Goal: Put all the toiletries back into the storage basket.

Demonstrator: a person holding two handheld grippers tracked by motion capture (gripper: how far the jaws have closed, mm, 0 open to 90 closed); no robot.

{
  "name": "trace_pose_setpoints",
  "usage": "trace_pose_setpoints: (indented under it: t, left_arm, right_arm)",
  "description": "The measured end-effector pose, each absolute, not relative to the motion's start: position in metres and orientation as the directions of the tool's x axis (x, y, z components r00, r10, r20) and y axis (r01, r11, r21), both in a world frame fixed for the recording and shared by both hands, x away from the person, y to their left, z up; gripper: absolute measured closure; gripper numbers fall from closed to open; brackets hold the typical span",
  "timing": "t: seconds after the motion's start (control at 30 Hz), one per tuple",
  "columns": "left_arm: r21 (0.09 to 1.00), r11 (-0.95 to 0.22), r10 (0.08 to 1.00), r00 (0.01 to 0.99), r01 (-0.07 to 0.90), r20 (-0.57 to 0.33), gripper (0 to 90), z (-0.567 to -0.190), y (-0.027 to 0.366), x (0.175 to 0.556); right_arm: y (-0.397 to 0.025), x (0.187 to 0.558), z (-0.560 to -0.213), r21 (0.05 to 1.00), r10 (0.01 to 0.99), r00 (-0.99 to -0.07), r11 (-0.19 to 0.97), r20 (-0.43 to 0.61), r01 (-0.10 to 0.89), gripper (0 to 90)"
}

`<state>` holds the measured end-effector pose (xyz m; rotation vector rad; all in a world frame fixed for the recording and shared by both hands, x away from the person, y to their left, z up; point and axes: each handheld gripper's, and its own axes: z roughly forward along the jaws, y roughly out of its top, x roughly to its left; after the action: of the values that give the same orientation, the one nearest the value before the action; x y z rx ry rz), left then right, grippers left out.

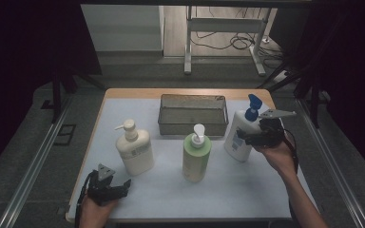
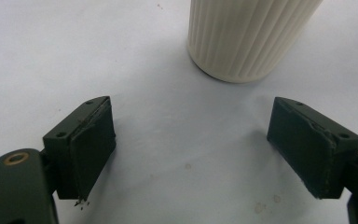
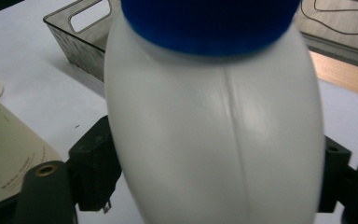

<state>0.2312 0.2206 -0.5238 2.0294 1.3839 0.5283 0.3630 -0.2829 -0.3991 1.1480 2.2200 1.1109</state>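
A table (image 1: 266, 190) draped in a pale cloth is seen from above, and every other item is placed here by reference to the grey mesh basket (image 1: 193, 114) set at the table's far middle. Just to the right of the basket, a white bottle with a blue pump cap (image 1: 240, 135) is held upright, tilted slightly, its base at or near the cloth. It is gripped around the body by the right gripper (image 1: 252, 137), whose jaws are pressed against either side of it, as is made plain in the right gripper view, where the white bottle (image 3: 214, 140) is flanked by both black jaws and the basket (image 3: 81, 28) is glimpsed behind it. In front of the basket, near its middle, a green pump bottle (image 1: 196, 156) is stood upright. In front of the basket's left end, a cream pump bottle (image 1: 134, 149) is stood, also upright. Well in front of the basket, at the table's near left edge, the left gripper (image 1: 123, 185) is held low with its jaws spread wide and nothing between them; in the left gripper view the ribbed base of the cream bottle (image 2: 247, 37) is seen just beyond the gap.
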Motion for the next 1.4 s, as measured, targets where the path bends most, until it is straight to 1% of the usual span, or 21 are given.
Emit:
trace_pose_setpoints:
  t: [0.03,0.13,0.2,0.23,0.67,0.93,1.4]
  left_arm:
    - [0.685,-0.260,0.928,0.371,0.681,-0.017,14.9,-0.524,0.221,0.231]
    - [0.685,-0.260,0.928,0.371,0.681,-0.018,15.0,-0.524,0.221,0.231]
    - [0.684,-0.260,0.928,0.371,0.681,-0.017,15.0,-0.524,0.221,0.231]
    - [0.684,-0.260,0.928,0.371,0.681,-0.017,15.0,-0.524,0.221,0.231]
    - [0.684,-0.260,0.928,0.372,0.682,-0.018,14.9,-0.524,0.221,0.231]
    - [0.684,-0.259,0.928,0.371,0.682,-0.019,14.9,-0.524,0.221,0.231]
    - [0.684,-0.263,0.927,0.375,0.680,-0.015,14.9,-0.524,0.221,0.231]
  right_arm:
    - [-0.283,0.363,-0.399,0.798,0.814,-0.580,0.346,0.006,0.493,24.5]
    - [-0.280,0.365,-0.400,0.794,0.808,-0.588,0.353,0.008,0.495,29.4]
    - [-0.280,0.365,-0.399,0.798,0.809,-0.588,0.343,0.017,0.495,35.8]
    - [-0.280,0.364,-0.398,0.800,0.812,-0.583,0.341,0.013,0.493,37.1]
    - [-0.276,0.360,-0.392,0.773,0.809,-0.588,0.386,-0.021,0.503,39.2]
    - [-0.271,0.356,-0.383,0.767,0.793,-0.609,0.401,-0.016,0.501,39.4]
    - [-0.255,0.352,-0.347,0.775,0.751,-0.660,0.426,-0.015,0.468,39.4]
